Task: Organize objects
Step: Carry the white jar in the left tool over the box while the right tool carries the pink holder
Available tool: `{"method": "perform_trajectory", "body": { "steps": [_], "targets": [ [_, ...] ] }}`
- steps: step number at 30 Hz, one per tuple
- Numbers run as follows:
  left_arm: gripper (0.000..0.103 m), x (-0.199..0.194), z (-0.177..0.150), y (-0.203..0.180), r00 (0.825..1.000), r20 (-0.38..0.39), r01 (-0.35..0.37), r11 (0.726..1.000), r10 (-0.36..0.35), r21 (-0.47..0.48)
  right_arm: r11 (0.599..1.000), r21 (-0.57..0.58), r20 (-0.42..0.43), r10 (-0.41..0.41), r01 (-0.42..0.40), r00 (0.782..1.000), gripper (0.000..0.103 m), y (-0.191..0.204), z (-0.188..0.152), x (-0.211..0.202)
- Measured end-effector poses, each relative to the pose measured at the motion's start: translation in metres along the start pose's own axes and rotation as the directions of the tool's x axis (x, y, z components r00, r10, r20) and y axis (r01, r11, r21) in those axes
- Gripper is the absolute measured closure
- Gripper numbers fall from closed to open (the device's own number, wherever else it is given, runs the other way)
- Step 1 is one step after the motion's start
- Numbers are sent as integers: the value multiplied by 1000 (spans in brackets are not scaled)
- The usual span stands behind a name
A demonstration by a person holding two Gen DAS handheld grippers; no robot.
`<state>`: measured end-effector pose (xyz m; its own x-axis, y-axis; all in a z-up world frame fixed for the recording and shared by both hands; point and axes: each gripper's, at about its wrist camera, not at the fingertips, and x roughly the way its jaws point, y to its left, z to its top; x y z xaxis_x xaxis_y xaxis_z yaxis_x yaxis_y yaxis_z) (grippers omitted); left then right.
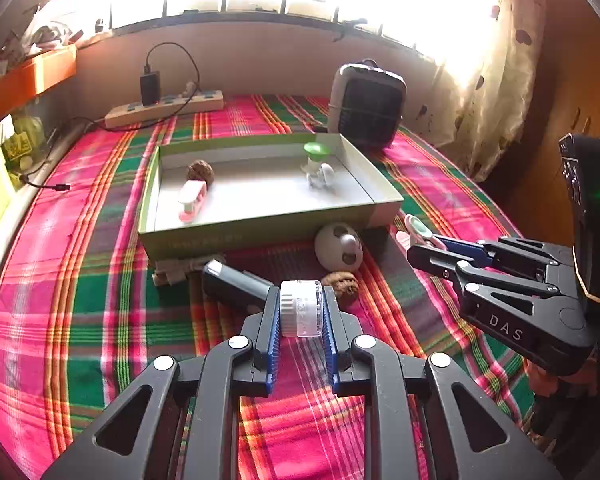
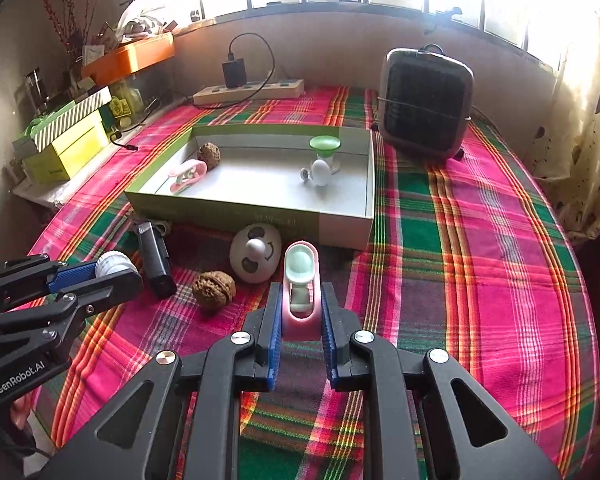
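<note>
My left gripper [image 1: 301, 308] is shut on a small clear jar with a white lid [image 1: 301, 307], held above the plaid cloth in front of the open cardboard box [image 1: 260, 226]; it also shows in the right wrist view [image 2: 114, 266]. My right gripper [image 2: 301, 308] is shut on a pink and mint clip [image 2: 301, 280], just before the box [image 2: 340, 224]. In the box lie a walnut [image 1: 200, 171], a pink clip [image 1: 192, 200] and a green-topped white toy [image 1: 318, 166]. On the cloth lie a white egg-shaped toy [image 1: 339, 247], a walnut [image 1: 345, 285] and a black cylinder [image 1: 236, 286].
A dark heater [image 1: 366, 106] stands behind the box at the right. A power strip with a charger [image 1: 164, 108] lies at the back. Boxes and an orange tray [image 2: 132, 56] crowd the left shelf. A curtain [image 1: 496, 92] hangs at the right.
</note>
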<state>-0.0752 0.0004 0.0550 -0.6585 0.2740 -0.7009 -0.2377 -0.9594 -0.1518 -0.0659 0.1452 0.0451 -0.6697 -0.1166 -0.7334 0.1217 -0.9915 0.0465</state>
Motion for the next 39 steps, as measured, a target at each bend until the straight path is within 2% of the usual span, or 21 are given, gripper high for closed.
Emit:
{"method": "perform_trajectory", "body": {
  "steps": [12, 22, 30, 39],
  "targets": [
    [86, 5, 32, 20, 999, 26, -22, 999, 23, -24, 1000, -15, 11, 18, -18, 1000, 85, 0, 33, 7],
    [86, 28, 60, 39, 999, 19, -37, 998, 38, -46, 998, -41, 26, 42, -41, 999, 85, -3, 76, 30],
    [86, 50, 74, 46, 999, 2, -32, 998, 33, -52, 995, -76, -19, 70, -71, 997, 85, 4, 106, 69],
    [86, 77, 82, 56, 998, -28, -51, 997, 50, -50, 985, -128, -72, 107, -116, 992, 85, 15, 124, 106]
  ]
}}
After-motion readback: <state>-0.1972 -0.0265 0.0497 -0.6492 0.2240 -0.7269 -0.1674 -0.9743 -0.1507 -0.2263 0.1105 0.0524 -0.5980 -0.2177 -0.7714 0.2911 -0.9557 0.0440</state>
